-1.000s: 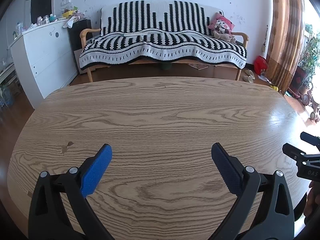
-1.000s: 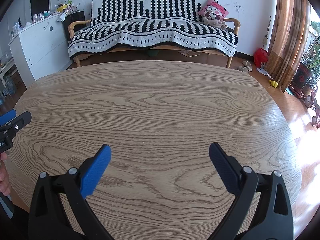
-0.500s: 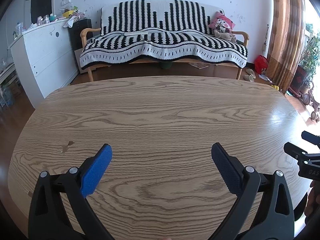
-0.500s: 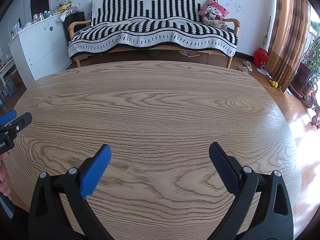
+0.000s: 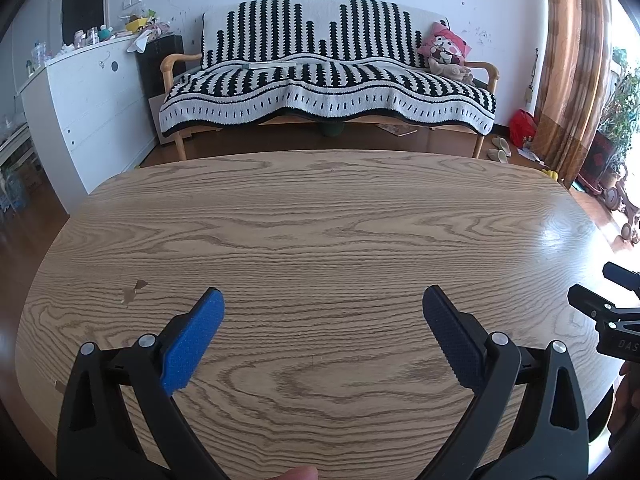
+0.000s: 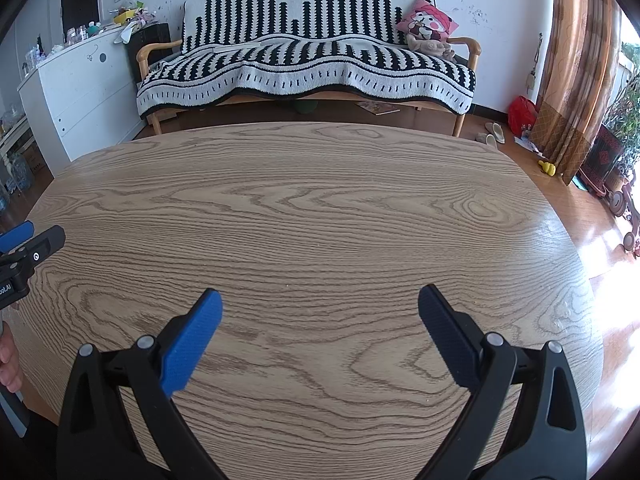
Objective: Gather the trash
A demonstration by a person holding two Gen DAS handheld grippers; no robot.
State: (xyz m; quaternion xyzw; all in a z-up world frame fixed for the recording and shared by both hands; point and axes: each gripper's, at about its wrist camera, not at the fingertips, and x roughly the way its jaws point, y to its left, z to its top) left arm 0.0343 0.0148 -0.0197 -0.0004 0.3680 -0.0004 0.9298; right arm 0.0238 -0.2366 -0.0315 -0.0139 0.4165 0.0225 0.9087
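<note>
No trash shows on the wooden table [image 5: 320,240] in either view; only a small brown stain [image 5: 134,290] marks its left side. My left gripper [image 5: 322,300] hovers open over the near part of the table, nothing between its blue-padded fingers [image 5: 192,344]. My right gripper [image 6: 320,300] is open too, over the near part of the table [image 6: 320,216], with nothing between its fingers. The right gripper's tip [image 5: 600,312] shows at the right edge of the left wrist view. The left gripper's tip [image 6: 28,248] shows at the left edge of the right wrist view.
Beyond the table stands a sofa [image 5: 328,80] with a black-and-white striped blanket and a pink cushion [image 5: 444,46]. A white cabinet [image 5: 88,100] with clutter on top is at the left. A curtain [image 5: 572,60], a red bag [image 5: 522,126] and slippers [image 5: 500,148] are at the right.
</note>
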